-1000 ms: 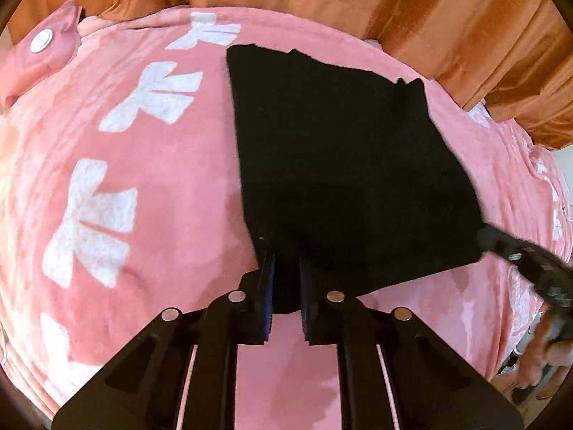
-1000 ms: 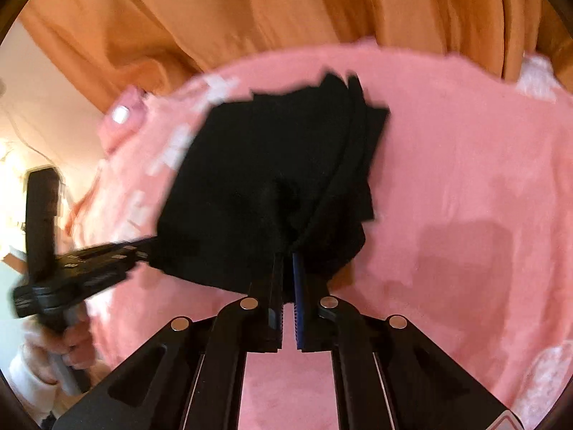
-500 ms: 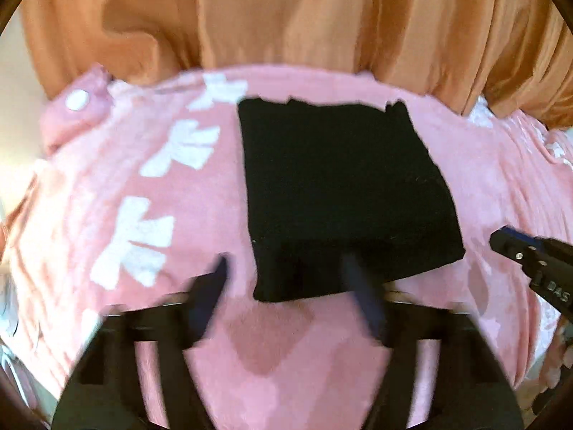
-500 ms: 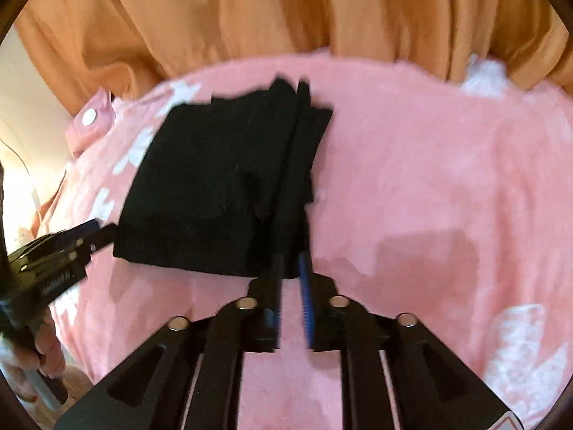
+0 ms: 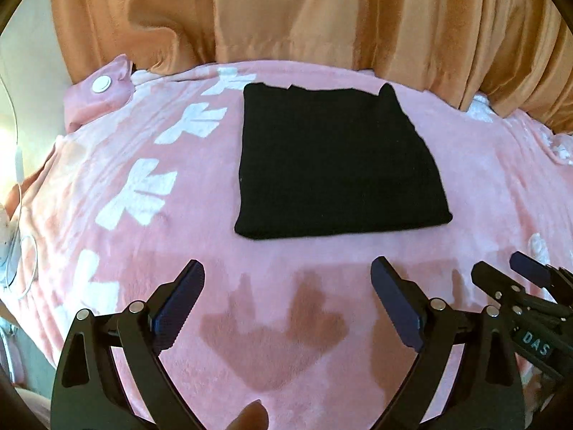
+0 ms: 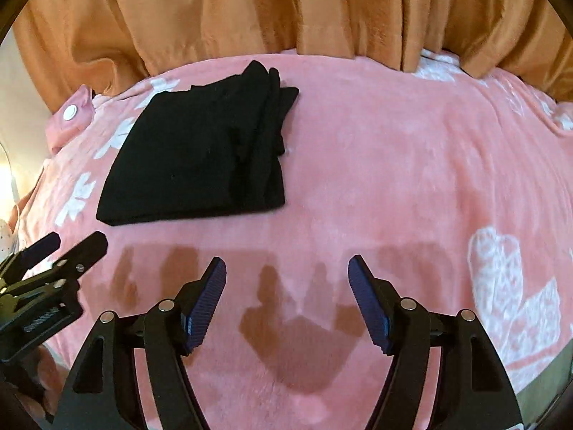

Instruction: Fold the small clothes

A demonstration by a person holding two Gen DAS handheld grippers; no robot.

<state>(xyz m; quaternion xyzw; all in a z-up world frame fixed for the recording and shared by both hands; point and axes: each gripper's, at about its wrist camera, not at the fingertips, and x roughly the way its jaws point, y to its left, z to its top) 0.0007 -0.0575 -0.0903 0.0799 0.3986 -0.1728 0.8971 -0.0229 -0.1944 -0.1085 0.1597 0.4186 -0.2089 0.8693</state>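
Note:
A black garment (image 5: 333, 165) lies folded into a flat rectangle on the pink blanket (image 5: 179, 222). In the right wrist view it (image 6: 200, 154) lies to the upper left, with its layered edges showing on the right side. My left gripper (image 5: 288, 279) is open and empty, held above the blanket just in front of the garment's near edge. My right gripper (image 6: 286, 272) is open and empty, nearer than the garment and to its right. Each gripper shows in the other's view: the right one (image 5: 515, 279) at the right edge, the left one (image 6: 68, 247) at the left edge.
The pink blanket has white prints (image 5: 139, 193) along its left side and a snap button tab (image 5: 102, 84) at the far left corner. An orange curtain (image 5: 322, 18) hangs along the far edge. A white cord (image 5: 18, 258) hangs at the left.
Both grippers were shut on the garment's near edge a second ago. They have let go, opened wide and drawn back. The garment now lies flat on the blanket.

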